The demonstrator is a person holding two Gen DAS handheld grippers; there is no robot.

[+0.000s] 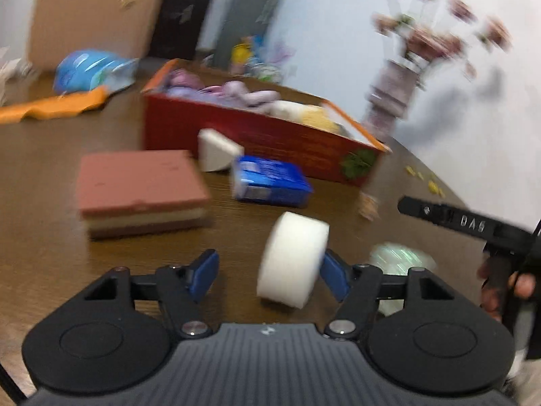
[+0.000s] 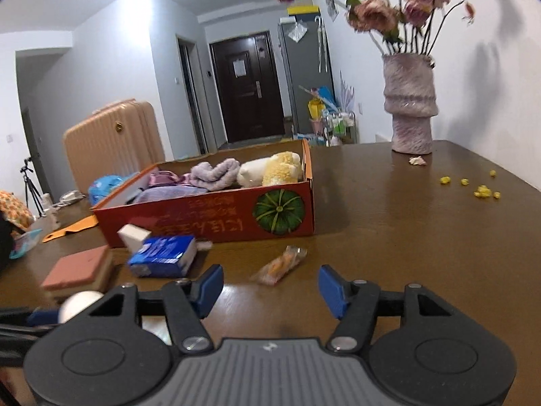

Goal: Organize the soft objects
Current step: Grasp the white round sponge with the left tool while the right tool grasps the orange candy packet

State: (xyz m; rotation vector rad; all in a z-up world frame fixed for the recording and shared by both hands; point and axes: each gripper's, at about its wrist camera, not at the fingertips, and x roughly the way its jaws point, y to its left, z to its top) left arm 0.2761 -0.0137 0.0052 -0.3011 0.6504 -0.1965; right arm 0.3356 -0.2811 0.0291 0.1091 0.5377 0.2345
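A red cardboard box [image 1: 236, 135] [image 2: 209, 220] holds purple cloths and cream plush toys. In front of it lie a brown layered sponge [image 1: 142, 189] [image 2: 79, 267], a white wedge sponge [image 1: 218, 150] [image 2: 132, 235] and a blue tissue pack [image 1: 270, 181] [image 2: 164, 255]. My left gripper [image 1: 270, 275] is open; a white round sponge [image 1: 292, 258] stands on edge between its jaws, against the right finger. The view is blurred. My right gripper [image 2: 270, 287] is open and empty above the table, short of a small orange snack packet [image 2: 279, 265].
A pink vase of dried flowers [image 2: 410, 105] stands at the back right with yellow crumbs [image 2: 483, 191] near it. A shiny green wrapped item [image 1: 402, 257] lies beside my left gripper. A beige suitcase [image 2: 111, 142], blue bag [image 1: 91, 71] and orange cloth [image 1: 54, 105] are at the left.
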